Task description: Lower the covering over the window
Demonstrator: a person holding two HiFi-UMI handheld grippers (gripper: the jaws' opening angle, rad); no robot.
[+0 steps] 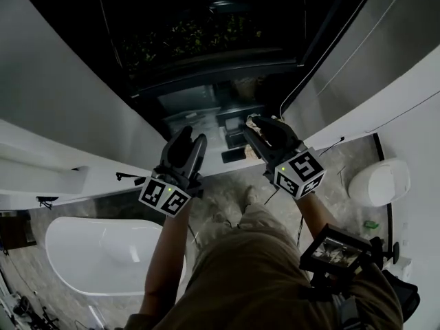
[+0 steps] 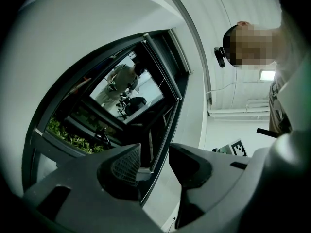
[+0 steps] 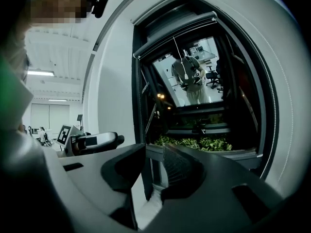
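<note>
1. Left gripper (image 1: pixel 187 141): fingers partly apart, with nothing between them; only the window frame shows through the gap. Right gripper (image 1: pixel 263 126): the same, partly apart and empty.
2. Window (image 3: pixel 194 81): straight ahead, dark glass in a dark frame, set back between white walls (image 1: pixel 62 81). Both grippers are raised toward its lower part and touch nothing.
3. Covering (image 3: pixel 175 25): rolled up at the head of the window, well above both pairs of fingers. Its long axis runs across the window's width.
4. A thin line (image 3: pixel 177 57) hangs from mid-roll down over the glass. Probably a pull cord, but too fine to be sure.
5. Judgement: the coming move goes up and forward to that line or to the roll's lower edge. The right gripper looks squarer to it and slightly nearer.
6. Room: open air between fingers and glass. The frame sides and walls limit sideways travel. The bathtub (image 1: pixel 103 253) sits low on the left, out of the way.
</note>
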